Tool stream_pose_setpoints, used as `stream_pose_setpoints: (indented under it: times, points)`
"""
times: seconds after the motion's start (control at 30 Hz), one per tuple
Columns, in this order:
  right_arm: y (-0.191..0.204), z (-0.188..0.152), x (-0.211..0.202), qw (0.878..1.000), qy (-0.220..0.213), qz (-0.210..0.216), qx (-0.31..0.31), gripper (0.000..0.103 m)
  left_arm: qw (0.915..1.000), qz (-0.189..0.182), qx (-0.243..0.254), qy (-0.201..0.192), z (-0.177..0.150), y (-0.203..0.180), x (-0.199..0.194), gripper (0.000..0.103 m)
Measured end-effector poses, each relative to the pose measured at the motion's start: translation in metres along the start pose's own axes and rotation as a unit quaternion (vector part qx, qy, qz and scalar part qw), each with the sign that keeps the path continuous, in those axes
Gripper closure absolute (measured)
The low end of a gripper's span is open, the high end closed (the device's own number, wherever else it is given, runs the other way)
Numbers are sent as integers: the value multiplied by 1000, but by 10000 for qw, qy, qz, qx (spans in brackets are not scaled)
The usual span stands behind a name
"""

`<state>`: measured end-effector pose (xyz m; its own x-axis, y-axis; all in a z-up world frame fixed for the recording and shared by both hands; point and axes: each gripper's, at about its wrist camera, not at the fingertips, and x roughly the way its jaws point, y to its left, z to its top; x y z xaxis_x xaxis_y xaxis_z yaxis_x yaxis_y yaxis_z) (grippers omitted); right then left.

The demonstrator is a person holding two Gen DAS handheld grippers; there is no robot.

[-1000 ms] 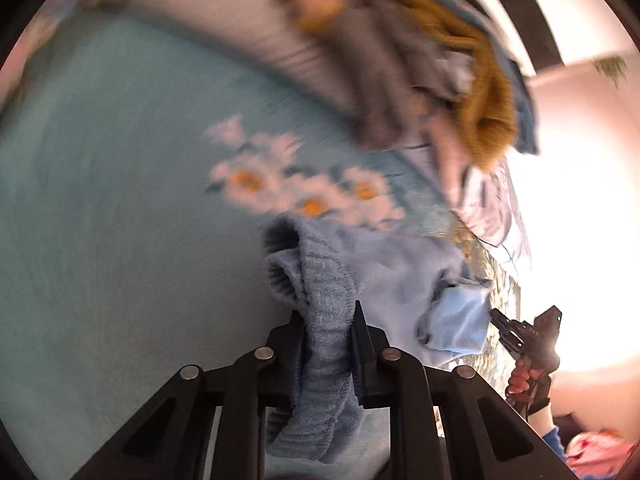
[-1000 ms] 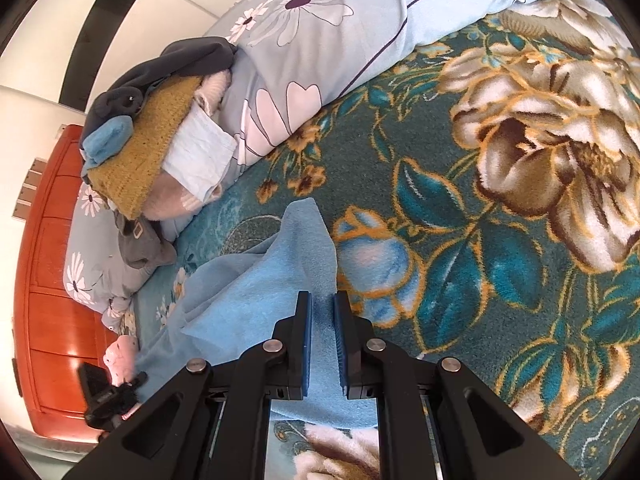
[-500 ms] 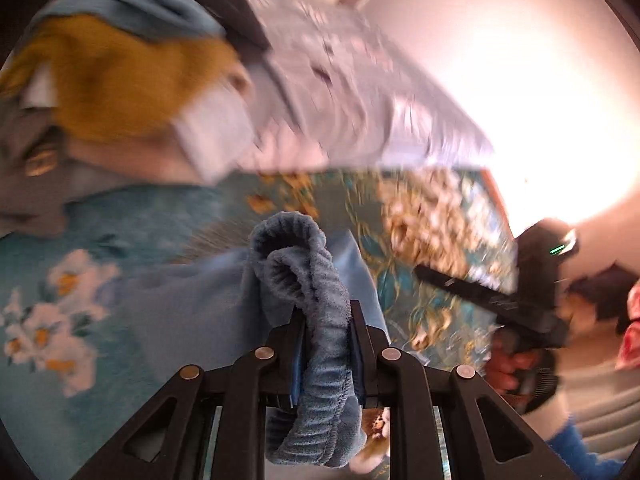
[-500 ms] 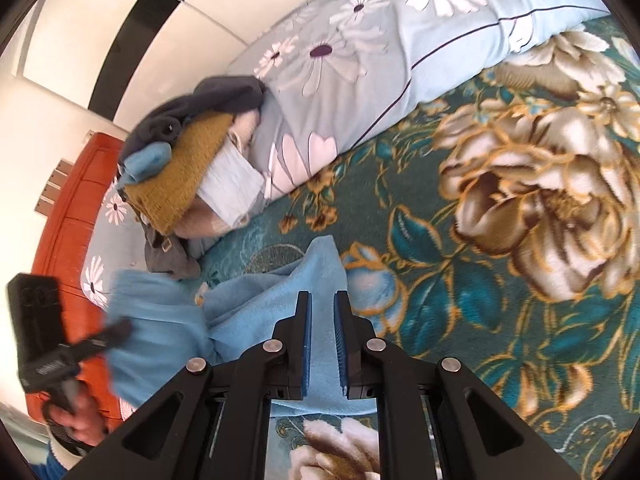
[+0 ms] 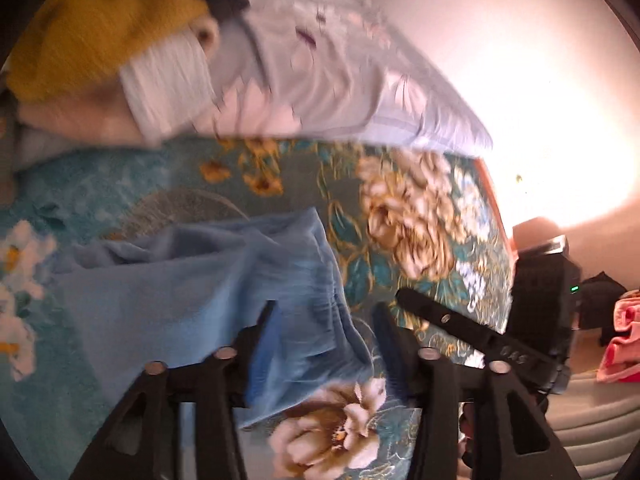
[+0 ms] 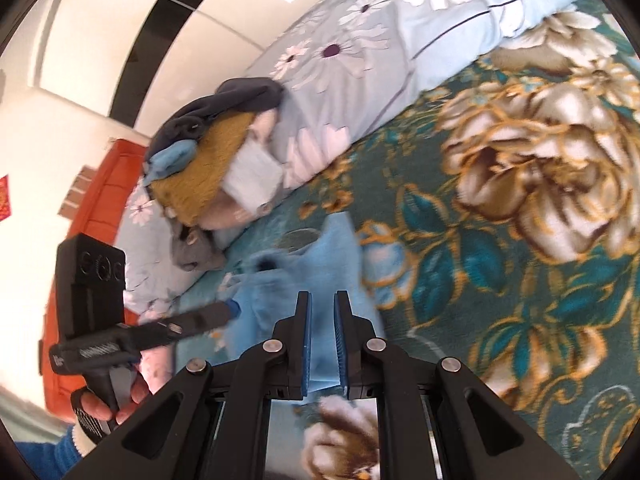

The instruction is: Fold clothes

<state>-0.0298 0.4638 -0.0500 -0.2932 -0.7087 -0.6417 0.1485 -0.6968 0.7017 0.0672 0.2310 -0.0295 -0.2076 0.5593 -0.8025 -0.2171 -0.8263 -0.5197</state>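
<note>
A light blue fleece garment (image 5: pixel 192 288) lies crumpled on the floral teal blanket (image 5: pixel 404 216). My left gripper (image 5: pixel 324 312) is open, its jaws spread over the garment's near edge and holding nothing. In the right wrist view the same garment (image 6: pixel 336 248) runs between the fingers of my right gripper (image 6: pixel 322 300), which is shut on its edge. The left gripper (image 6: pixel 224 312) shows there at the left, its tip at the cloth. The right gripper (image 5: pixel 404 296) shows at the right of the left wrist view.
A pile of clothes (image 6: pixel 212 172) in mustard, grey, white and pink lies at the back against a floral pillow (image 6: pixel 360 40). An orange-red headboard (image 6: pixel 100 200) stands at the left. Pink cloth (image 5: pixel 624 344) lies off the bed at the right.
My left gripper has opened and let go of the ribbed blue cuff it held; the cloth has dropped onto the blanket. It has swung in beside the right gripper, which stays shut on the garment.
</note>
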Motion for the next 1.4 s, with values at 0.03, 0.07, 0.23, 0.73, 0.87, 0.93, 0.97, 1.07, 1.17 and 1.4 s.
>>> stream_pose_setpoints:
  times: [0.03,0.07,0.23,0.73,0.87,0.93,0.97,1.07,1.17,1.4]
  points:
    - [3,-1,3,10000,27,43,-32,91,9997,204,13,-133,-2,5,-8,42]
    - [6,-1,5,10000,48,54,-61,91,9981,571,-2,-215,-3,12,-14,42]
    - [23,-4,27,9990,275,170,-310,90,9765,2134,-287,-36,-27,63,-6,42]
    - [38,-14,84,9876,938,-652,-1073,75,9711,2233,-711,445,-61,93,21,42]
    - [32,-21,85,9913,1022,-245,-788,76,9713,2220,-707,490,-60,95,21,42]
    - [31,-21,78,9934,936,-62,-663,85,9718,2182,-766,465,-59,96,20,42]
    - [31,-19,73,9944,867,42,-597,86,9720,2163,-798,451,-58,97,19,42]
    - [32,-16,49,9968,577,230,-510,99,9735,2103,-807,389,-55,95,17,42]
    - [28,-15,26,9979,339,214,-514,99,9750,2065,-719,388,-50,92,20,42]
    - [-5,-27,40,9985,484,-268,-52,98,9734,2123,-664,546,-51,91,32,41]
